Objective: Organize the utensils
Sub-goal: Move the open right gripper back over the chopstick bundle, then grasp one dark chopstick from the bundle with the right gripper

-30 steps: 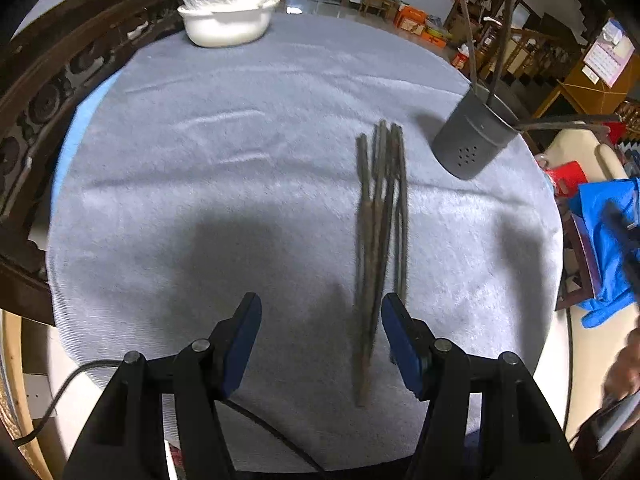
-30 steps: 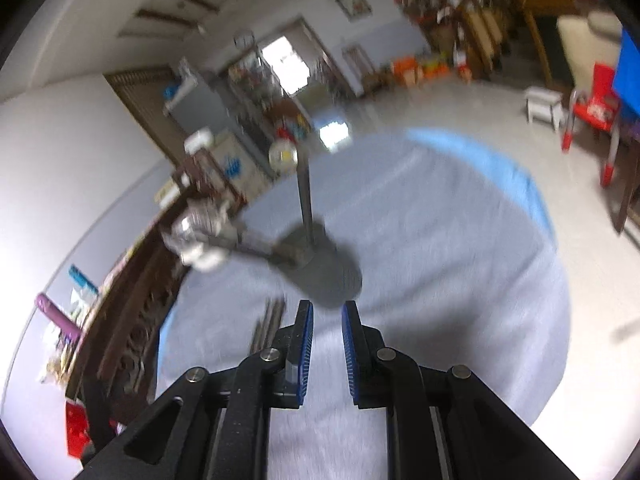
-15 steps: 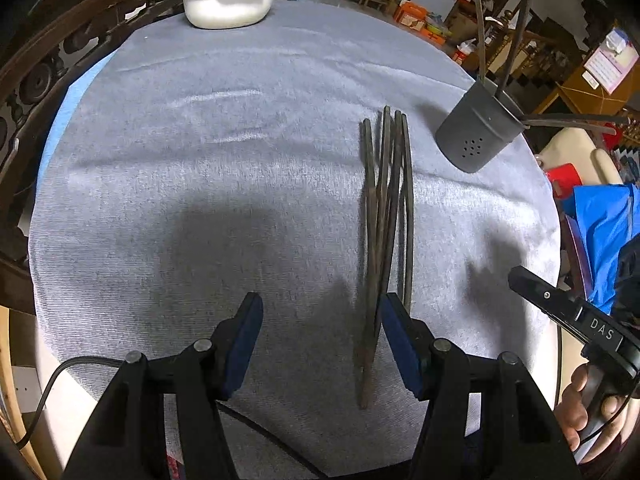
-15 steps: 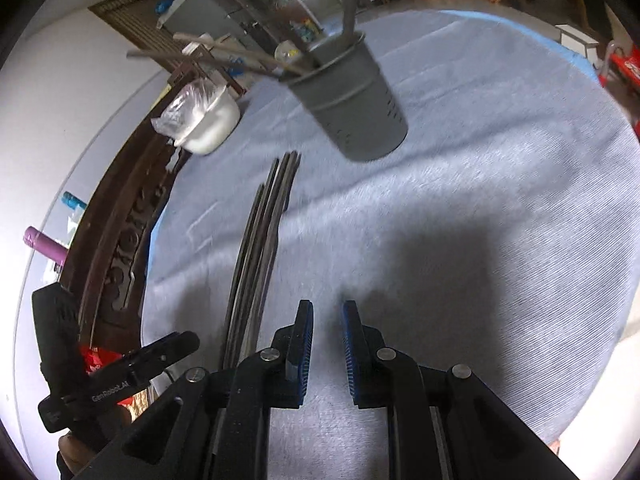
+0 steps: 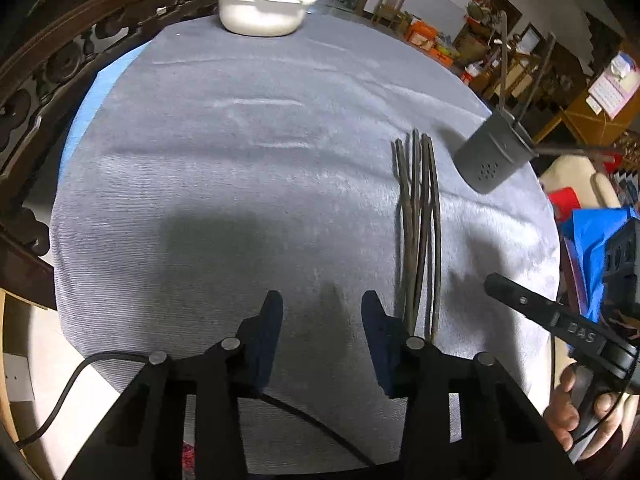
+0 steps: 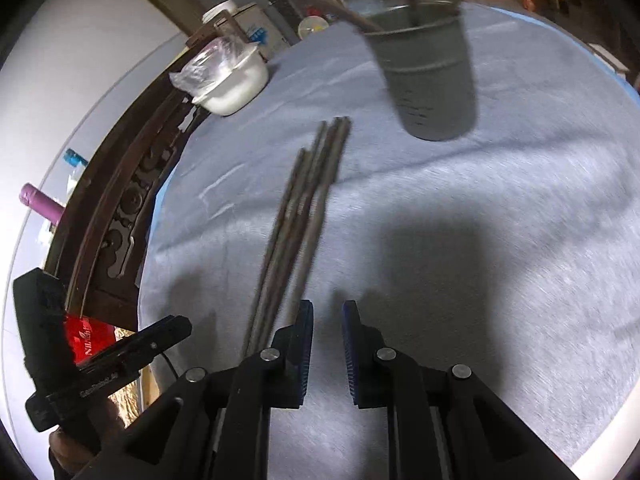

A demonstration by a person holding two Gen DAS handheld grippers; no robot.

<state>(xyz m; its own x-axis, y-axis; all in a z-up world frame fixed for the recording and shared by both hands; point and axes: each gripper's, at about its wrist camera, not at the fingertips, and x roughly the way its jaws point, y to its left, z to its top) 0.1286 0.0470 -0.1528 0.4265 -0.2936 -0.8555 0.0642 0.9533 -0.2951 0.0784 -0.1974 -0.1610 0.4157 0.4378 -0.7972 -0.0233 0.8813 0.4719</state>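
Hovering low over the grey-clothed surface (image 5: 224,184): left hand-held gripper (image 5: 322,312) spread wide, empty; right hand-held gripper (image 6: 327,328) narrowly parted, pinching nothing. Lying just beyond, a bundle of loose chopsticks (image 5: 418,220), awaiting collection. Standing farther right, the grey holder (image 5: 494,160), already carrying several sticks. Sitting farthest, a covered white bowl (image 5: 262,12).

Light: dim indoor, brighter doorway behind.
Shadows: soft dark patches on the grey tablecloth (image 5: 240,152) ahead of both cameras.
Blur: right wrist view smears the chopsticks (image 6: 304,204) and holder (image 6: 428,76).
Edges: heavy fisheye bending, black corners.
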